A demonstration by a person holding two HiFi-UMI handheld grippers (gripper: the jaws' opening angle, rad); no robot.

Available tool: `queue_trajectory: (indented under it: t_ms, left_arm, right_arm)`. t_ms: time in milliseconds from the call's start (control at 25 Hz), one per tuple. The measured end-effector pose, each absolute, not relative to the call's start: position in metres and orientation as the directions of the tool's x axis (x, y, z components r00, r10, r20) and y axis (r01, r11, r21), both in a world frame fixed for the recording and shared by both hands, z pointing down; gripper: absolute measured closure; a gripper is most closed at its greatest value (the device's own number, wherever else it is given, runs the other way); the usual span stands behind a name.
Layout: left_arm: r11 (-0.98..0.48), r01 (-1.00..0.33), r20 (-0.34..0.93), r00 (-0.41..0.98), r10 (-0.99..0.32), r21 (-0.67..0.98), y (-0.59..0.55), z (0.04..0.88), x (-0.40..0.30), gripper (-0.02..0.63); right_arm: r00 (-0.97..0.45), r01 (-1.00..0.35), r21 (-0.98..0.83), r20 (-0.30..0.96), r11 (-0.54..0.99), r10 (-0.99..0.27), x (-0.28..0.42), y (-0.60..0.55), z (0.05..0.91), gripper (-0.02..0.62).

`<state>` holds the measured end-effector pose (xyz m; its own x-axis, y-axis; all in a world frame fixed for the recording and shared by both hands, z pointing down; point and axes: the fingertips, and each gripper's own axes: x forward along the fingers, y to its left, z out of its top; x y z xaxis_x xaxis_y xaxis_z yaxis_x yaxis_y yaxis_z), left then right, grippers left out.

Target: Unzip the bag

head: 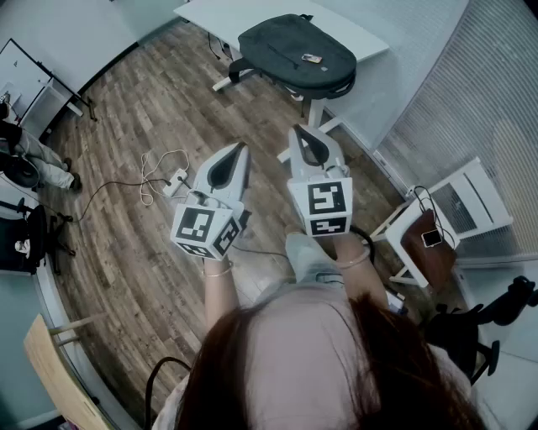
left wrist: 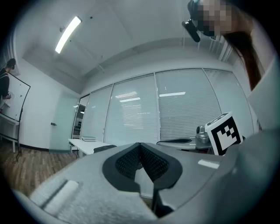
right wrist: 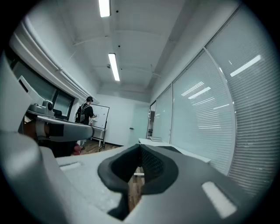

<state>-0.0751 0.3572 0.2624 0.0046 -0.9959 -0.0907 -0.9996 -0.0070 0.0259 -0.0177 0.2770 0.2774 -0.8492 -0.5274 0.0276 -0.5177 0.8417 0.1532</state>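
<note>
Two tongs are held out over the wooden floor (head: 126,126), side by side and well apart from the bag (head: 296,52). The bag, dark grey and lying flat, rests on a white counter (head: 210,13) at about 12 o'clock in the head view, beyond both tips; a small tag shows on its upper face. No zip opening can be made out at this range.

The left tongs (head: 238,153) point toward 1 o'clock. In the left gripper view the left tongs (left wrist: 140,145) have their ribbed pads pressed together at the tip, with nothing between them. The right tongs (head: 303,134) point toward 11 o'clock, and the right gripper view shows the right tongs (right wrist: 140,148) likewise closed tip to tip and empty, with only floor seen through the gap below the pads.

A white power strip (head: 175,178) with looped cables lies on the floor at 9 o'clock from the left tongs.
</note>
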Motion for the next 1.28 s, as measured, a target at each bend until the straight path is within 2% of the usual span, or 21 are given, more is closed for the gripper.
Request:
queue_trajectory:
  t_ms: [760,1280]
  left_arm:
    - [-0.059,-0.997,-0.056,0.057,-0.997,0.044,0.294,0.282,-0.116,0.597]
    - [-0.078,-0.995,-0.004,0.078,-0.997,0.056,0.205,0.309,-0.171,0.597]
  right_arm:
    - [-0.841,-0.536,0.084,0.027,0.840,-0.540,-0.064,0.229,0.294,0.591]
    - [-0.842,-0.520,0.113,0.099,0.847,-0.530,-0.125,0.162,0.328,0.591]
